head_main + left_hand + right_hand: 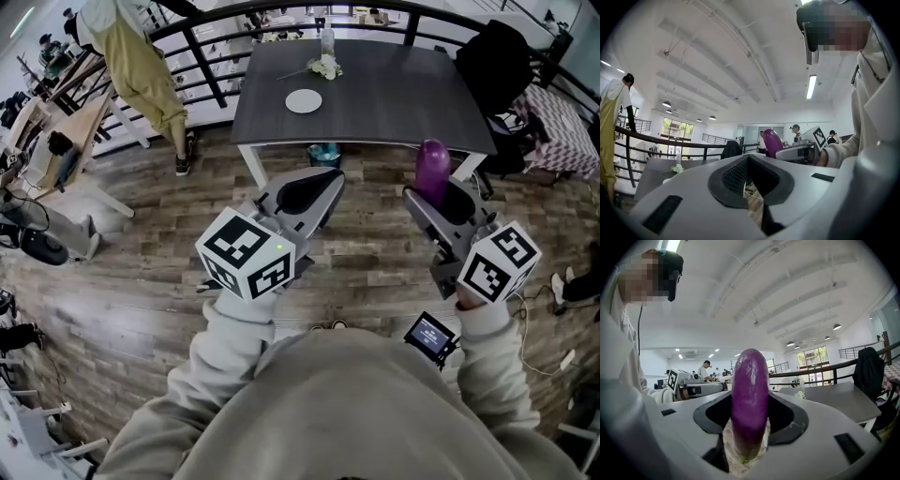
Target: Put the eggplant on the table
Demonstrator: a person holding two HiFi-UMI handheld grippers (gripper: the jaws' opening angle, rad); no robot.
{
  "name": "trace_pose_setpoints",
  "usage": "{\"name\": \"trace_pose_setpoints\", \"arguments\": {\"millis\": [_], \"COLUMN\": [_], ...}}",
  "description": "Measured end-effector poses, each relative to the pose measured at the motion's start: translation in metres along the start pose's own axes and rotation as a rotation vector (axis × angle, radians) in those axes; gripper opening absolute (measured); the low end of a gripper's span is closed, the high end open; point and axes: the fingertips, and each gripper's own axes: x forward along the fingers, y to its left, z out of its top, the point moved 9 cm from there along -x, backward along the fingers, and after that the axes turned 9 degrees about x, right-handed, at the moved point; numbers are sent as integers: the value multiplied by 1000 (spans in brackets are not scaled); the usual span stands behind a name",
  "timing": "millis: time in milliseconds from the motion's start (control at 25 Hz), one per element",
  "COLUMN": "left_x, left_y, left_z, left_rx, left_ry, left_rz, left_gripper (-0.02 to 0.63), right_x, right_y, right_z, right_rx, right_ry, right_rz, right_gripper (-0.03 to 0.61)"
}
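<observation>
Right gripper (750, 417): jaws clamped on the glossy purple oblong eggplant (750, 390), whose long axis stands upright with the greenish end lowest. Left gripper (749, 174): jaws together, empty, level alongside. The dark grey rectangular table (375, 103) lies ahead across brown wooden floor (141, 281), and its near right corner is closest to the eggplant. That half is bare. A round white plate (303, 100) sits toward the left edge.
</observation>
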Motion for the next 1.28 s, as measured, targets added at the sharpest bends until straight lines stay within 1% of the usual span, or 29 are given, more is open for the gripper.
{"name": "trace_pose_setpoints", "arguments": {"millis": [200, 320, 520, 640, 720, 920, 1040, 1160, 1280], "left_x": [24, 35, 43, 35, 27, 16, 22, 33, 44], "left_y": [-2, -7, -4, 15, 27, 58, 87, 115, 144], "left_z": [1, -4, -8, -12, -17, -24, -25, -26, -23], "left_rx": [10, 9, 33, 35, 23, -2, -12, -14, -9], "left_ry": [0, 16, 37, 53, 68, 71, 69, 65, 62], "left_rz": [-8, -13, 19, 71, 102, 138, 145, 135, 117], "left_gripper": [6, 6, 6, 6, 6, 5, 6, 6, 6], "right_x": [-7, -11, -10, 11, 27, 62, 94, 125, 154], "right_y": [-21, -34, -55, -63, -64, -64, -69, -73, -78], "right_z": [7, 5, 6, 7, 6, 9, 18, 29, 40], "right_rx": [6, 25, 41, 50, 57, 63, 97, 72, 79], "right_ry": [-6, 1, 3, 5, 8, 21, 22, 35, 35], "right_rz": [4, 10, 38, 83, 109, 131, 142, 151, 153], "right_gripper": [222, 222, 222, 222, 222, 222, 222, 222, 222]}}
